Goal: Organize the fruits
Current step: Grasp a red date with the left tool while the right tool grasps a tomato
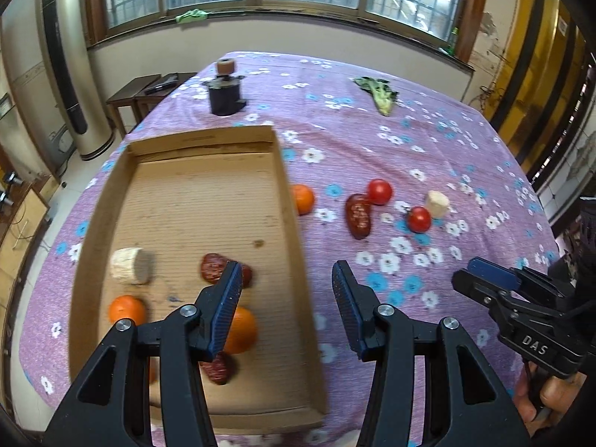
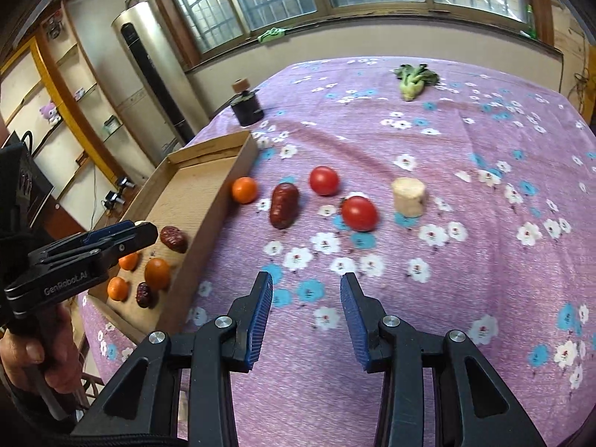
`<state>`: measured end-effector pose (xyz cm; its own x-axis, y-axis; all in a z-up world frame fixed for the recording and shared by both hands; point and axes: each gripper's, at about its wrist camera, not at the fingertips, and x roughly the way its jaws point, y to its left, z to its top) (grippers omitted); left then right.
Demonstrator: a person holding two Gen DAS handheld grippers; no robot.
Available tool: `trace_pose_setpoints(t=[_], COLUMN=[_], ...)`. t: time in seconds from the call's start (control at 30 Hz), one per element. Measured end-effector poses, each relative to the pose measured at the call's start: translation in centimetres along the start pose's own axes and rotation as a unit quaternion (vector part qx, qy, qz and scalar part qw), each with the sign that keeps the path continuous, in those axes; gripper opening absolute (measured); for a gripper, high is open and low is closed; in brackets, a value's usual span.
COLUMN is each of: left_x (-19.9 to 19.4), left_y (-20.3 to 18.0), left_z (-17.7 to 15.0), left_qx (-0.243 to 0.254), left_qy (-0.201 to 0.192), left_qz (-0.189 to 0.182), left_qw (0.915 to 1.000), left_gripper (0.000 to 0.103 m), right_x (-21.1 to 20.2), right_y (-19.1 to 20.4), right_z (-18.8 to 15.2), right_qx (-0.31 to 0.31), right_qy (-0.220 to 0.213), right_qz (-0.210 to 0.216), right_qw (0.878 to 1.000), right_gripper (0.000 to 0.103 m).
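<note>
blue-padded left tool (image 1: 287, 290) spread, empty, tilted down over cardboard tray (image 1: 287, 201); right tool (image 2: 306, 300) spread, empty above tablecloth (image 2: 465, 260).

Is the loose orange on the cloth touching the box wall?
Cannot tell. In the right wrist view the orange sits right at the box wall with no clear gap; in the left wrist view the wall partly hides it.

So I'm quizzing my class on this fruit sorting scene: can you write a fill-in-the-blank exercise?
1. The cardboard tray holds ____ oranges.
2. Outside the tray, ____ tomatoes lie on the cloth.
3. The orange outside sits right against the ____.
4. The right gripper holds ____.

Answers: three; two; tray; nothing
</note>
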<state>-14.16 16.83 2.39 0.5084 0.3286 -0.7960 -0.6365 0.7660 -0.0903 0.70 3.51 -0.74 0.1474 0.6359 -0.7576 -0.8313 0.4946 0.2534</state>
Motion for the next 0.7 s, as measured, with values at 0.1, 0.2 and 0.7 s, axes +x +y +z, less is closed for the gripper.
trace_pose_setpoints(t=[0.1,0.2,0.7], left_x=[0.4,1.0,7.2], left_y=[-1.2,-2.2,-4.9], left_z=[0.2,0.5,2.9], left_qx=[0.007,0.012,0.014], left_qy=[0.004,0.009,0.059], left_qz=[-0.009,-0.018,-0.032], left_qw=[0.9999,0.9997,0.9977], left_gripper=[0.048,0.048,0.048], right_x=[0.1,0.6,6.8], right_y=[-0.7,-1.3,-2.1], right_z=[0.3,0.8,4.4], right_qx=[0.000,-0.002,-0.033], right_qy=[-0.002,-0.002,0.023], right_qz=[-0.007,-0.013,-0.037], right_qw=[1.000,1.000,0.998], right_gripper=[0.041,0.041,0.039])
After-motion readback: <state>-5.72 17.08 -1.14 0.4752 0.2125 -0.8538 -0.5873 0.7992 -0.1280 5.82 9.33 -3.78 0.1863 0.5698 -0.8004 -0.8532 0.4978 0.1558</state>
